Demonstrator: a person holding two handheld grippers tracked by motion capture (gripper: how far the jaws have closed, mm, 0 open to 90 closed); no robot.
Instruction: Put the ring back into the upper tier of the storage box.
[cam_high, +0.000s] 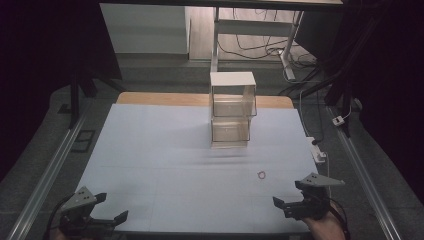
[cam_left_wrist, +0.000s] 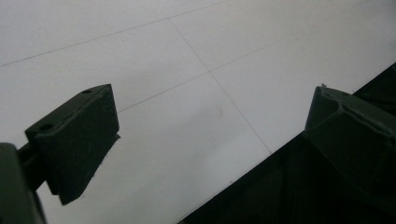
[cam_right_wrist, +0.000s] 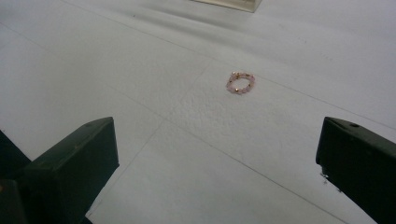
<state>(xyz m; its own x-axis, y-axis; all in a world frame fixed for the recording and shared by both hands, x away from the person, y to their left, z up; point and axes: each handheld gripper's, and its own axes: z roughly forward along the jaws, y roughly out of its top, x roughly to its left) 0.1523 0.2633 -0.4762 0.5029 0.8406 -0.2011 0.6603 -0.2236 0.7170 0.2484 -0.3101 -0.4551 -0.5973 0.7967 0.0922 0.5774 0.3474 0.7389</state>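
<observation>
Nothing picked up yet: my right gripper (cam_high: 298, 194), jaws wide, faces the bead ring (cam_high: 261, 174) at 11 o'clock; left gripper (cam_high: 102, 210) wide, idle.

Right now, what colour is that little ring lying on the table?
Pink beads with a few golden ones; the ring shows best in the right gripper view.

Matt black plastic on both jaws of the right gripper (cam_high: 292, 192) and the left gripper (cam_high: 111, 207). Pale, matt, faintly pebbled sheet over the table (cam_high: 165, 150), bare wood along the far edge. Small glossy pink beads on the bracelet (cam_right_wrist: 241, 82). Clear, glossy plastic in the stacked boxes (cam_high: 231, 110).
</observation>
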